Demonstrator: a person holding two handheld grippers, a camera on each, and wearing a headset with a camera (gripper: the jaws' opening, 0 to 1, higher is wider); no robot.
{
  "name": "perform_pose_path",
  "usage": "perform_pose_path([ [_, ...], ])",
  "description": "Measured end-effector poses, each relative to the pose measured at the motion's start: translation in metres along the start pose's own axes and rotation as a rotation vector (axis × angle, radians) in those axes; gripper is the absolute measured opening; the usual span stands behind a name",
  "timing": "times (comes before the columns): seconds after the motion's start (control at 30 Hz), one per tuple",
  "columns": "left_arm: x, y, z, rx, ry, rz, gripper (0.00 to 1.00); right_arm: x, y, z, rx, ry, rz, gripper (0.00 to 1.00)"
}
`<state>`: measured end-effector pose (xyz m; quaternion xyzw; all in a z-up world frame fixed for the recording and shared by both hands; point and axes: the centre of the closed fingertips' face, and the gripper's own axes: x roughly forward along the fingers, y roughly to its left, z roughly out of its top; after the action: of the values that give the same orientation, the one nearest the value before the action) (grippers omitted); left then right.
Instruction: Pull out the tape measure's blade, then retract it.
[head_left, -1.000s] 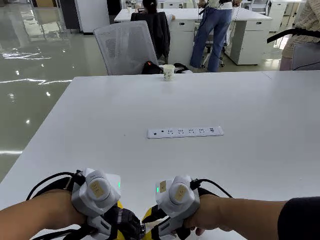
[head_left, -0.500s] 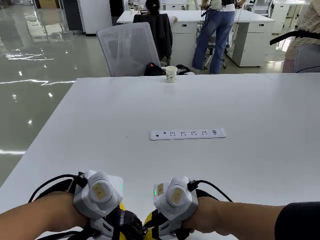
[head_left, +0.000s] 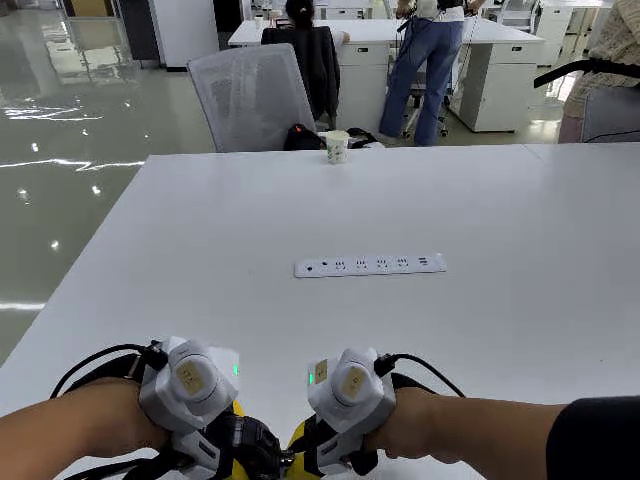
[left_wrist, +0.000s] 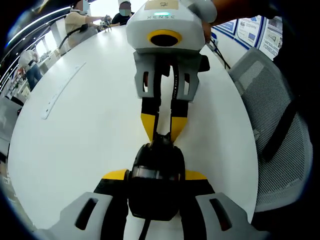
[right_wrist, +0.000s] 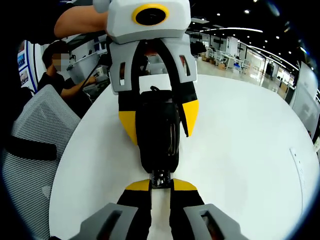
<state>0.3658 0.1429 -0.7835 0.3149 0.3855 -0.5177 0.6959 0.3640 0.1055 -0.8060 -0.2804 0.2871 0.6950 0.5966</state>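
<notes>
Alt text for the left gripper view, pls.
The left gripper clamps a black tape measure just above a white table, while the right gripper, facing it, pinches the case's front end with its yellow-tipped jaws. A power strip lies farther off on the table, and a mesh chair stands beside it.

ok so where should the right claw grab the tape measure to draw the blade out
By the small metal end hook poking out of the black case, coming head-on from the end opposite the left claw. The left claw clamps the case's sides, leaving that end open, and the hook is thin enough to pinch. The right claw is shut on it now.
</notes>
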Motion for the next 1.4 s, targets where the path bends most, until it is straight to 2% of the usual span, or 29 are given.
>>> perform_pose_path([
  [0.57, 0.0, -0.0003, 0.0002, -0.005, 0.004, 0.006, 0.34, -0.0026, 0.0002, -0.0055, 0.016, 0.006, 0.004, 0.11],
  [0.83, 0.0004, 0.0007, 0.001, -0.007, -0.004, 0.007, 0.34, -0.0001, 0.0012, -0.0044, -0.013, 0.032, -0.026, 0.12],
  [0.93, 0.0004, 0.0005, 0.0014, -0.009, -0.005, 0.008, 0.34, -0.0003, 0.0004, -0.0044, 0.006, 0.041, -0.033, 0.13],
  [1.17, 0.001, 0.0015, 0.0022, -0.013, -0.009, 0.013, 0.34, 0.0048, -0.0002, 0.001, 0.005, 0.032, -0.042, 0.13],
  [1.3, 0.0007, 0.0015, 0.0019, -0.014, -0.009, 0.013, 0.34, 0.0048, -0.0013, 0.0031, 0.038, 0.011, -0.049, 0.13],
  [1.4, 0.001, 0.0019, 0.0019, -0.011, -0.001, 0.007, 0.34, 0.0026, -0.0016, 0.0011, 0.027, -0.01, -0.051, 0.12],
])
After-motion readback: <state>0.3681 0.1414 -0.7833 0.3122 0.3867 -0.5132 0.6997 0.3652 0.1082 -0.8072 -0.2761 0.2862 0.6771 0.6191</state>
